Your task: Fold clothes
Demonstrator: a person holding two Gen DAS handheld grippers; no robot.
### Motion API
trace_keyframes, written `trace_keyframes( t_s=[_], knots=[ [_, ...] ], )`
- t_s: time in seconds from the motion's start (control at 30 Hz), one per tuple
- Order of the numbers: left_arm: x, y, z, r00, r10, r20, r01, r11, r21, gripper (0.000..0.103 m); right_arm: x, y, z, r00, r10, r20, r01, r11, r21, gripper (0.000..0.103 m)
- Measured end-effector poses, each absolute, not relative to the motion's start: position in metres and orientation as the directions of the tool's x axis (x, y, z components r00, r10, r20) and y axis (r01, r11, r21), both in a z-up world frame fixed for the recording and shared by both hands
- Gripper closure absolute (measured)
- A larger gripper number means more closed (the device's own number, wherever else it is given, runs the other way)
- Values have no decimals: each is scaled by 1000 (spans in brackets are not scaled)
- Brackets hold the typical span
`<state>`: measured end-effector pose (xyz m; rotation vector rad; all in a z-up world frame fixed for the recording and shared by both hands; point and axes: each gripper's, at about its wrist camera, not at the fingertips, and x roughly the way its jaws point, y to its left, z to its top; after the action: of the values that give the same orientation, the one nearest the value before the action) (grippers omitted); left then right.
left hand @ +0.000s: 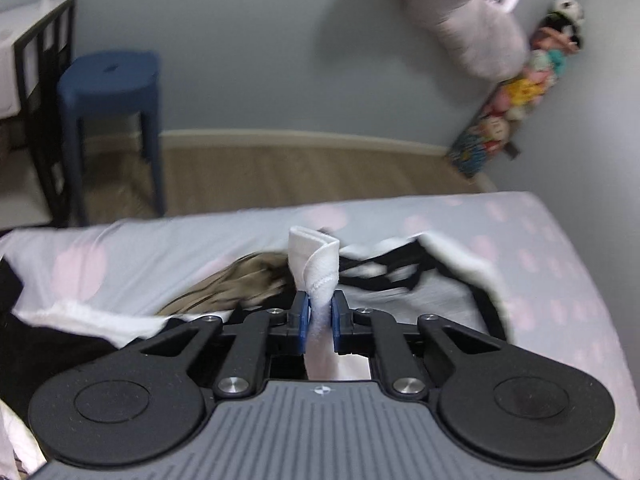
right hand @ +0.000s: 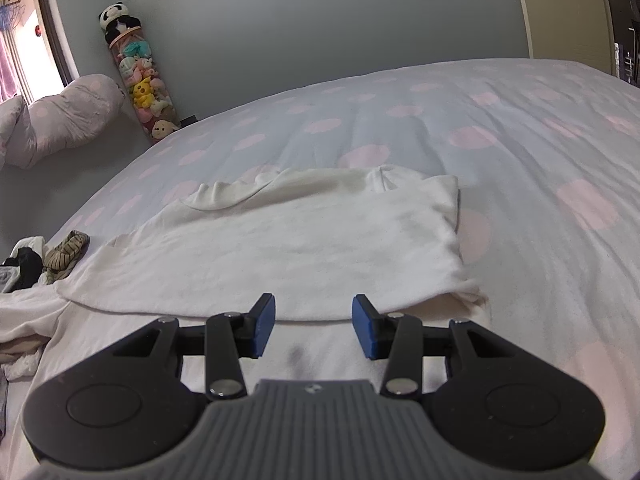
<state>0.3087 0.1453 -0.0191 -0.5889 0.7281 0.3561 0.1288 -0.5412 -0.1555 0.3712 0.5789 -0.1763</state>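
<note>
White shirt point(right hand: 304, 236) spread partly folded on the dotted bedspread point(right hand: 520, 128). Left gripper point(left hand: 319, 312) is clamped on a hemmed white fold point(left hand: 316, 260), likely the shirt's edge; right gripper point(right hand: 313, 326), fingers apart, hovers over the near hem. Cloth is light, limp, non-slip; best pinched at hems or corners.

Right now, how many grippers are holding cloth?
1. The left gripper is shut on a white garment edge. The right gripper is open above the white shirt, holding nothing.
</note>
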Motion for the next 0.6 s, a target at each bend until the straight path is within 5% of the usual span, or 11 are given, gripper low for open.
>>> trace_keyframes(
  t_s=[0.6],
  knots=[
    [311, -94, 187, 886, -180, -428, 5, 926, -378, 94, 106, -566, -128, 869, -33, -495, 254, 887, 387, 57]
  ],
)
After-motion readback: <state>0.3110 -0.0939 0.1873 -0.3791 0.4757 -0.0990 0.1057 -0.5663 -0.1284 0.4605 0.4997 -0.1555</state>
